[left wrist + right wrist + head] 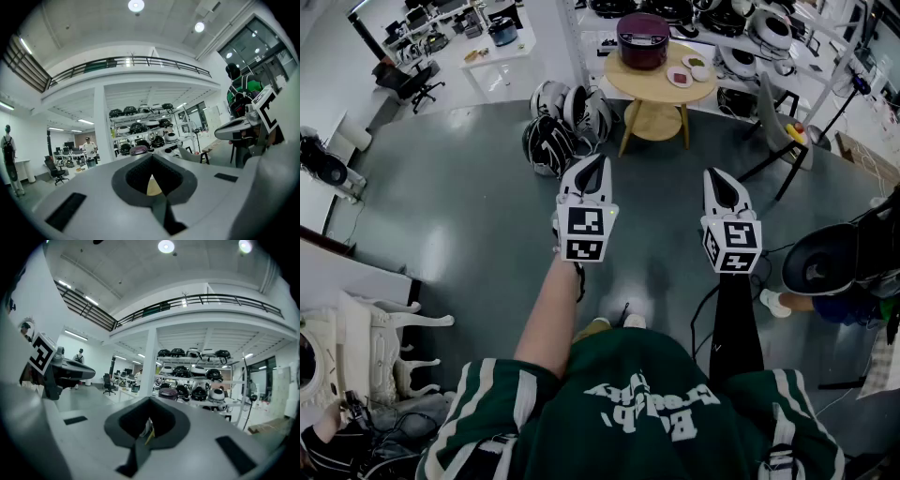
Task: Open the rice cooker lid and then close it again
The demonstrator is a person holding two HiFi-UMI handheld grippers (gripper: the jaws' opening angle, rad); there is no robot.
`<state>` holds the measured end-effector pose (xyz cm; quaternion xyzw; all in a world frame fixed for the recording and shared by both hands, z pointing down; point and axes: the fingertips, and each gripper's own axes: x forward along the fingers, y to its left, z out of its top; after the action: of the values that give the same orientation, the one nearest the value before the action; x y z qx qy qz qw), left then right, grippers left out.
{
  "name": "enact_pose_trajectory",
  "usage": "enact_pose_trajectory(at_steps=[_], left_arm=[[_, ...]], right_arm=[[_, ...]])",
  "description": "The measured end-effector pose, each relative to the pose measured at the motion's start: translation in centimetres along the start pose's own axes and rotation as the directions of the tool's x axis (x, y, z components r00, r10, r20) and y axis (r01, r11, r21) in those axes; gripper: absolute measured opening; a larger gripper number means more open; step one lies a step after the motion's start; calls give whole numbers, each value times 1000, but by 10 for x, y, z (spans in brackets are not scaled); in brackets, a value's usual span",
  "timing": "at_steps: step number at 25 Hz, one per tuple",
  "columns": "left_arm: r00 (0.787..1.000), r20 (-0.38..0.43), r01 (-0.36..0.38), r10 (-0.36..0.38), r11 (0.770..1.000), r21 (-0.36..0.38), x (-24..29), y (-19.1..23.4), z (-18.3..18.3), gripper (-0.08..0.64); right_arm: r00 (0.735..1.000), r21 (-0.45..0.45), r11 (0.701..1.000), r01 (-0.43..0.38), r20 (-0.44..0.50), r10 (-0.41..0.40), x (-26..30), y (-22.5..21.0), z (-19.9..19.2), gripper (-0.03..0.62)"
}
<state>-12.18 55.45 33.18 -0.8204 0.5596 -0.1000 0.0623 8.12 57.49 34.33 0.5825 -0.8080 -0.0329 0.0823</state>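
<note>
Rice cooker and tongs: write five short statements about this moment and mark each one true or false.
1. The rice cooker stands on the round wooden table. True.
2. Its lid is raised. False: the lid is down.
3. The left tongs grip the lid. False: they are shut on nothing, in the air well short of the table.
4. The right tongs are shut and empty. True.
5. Helmets lie on the floor to the left of the table in the head view. True.
</note>
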Motion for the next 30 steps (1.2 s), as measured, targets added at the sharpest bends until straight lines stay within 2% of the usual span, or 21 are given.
enact_pose_trajectory(at_steps=[5,10,15,16,18,22,30], left_arm=[[1000,8,7,-7,1000,-6,-7,-5,5,0],[1000,20,-17,18,1000,-10,-7,-3,9,0],[1000,28,-12,13,1000,-29,-5,4,5,1],[999,30,-10,11,999,-34,-3,6,5,13],[999,34,2,0,999,-47,2,10,4,86],[999,44,21,-19,998,-60,20,18,0,123],[998,43,52,-49,996,-78,89,37,-9,130]], right_arm=[[1000,7,1000,-2,9,2,-9,0,3,3],[1000,34,999,12,2,-12,-6,-6,-3,5],[1000,28,1000,-9,-16,10,7,-1,-9,71],[1000,24,1000,-14,-18,15,10,1,-9,87],[1000,22,1000,-21,-20,21,17,3,-9,110],[999,24,999,-24,-25,24,37,3,-12,129],[999,23,1000,-12,-48,14,101,-18,-20,137]])
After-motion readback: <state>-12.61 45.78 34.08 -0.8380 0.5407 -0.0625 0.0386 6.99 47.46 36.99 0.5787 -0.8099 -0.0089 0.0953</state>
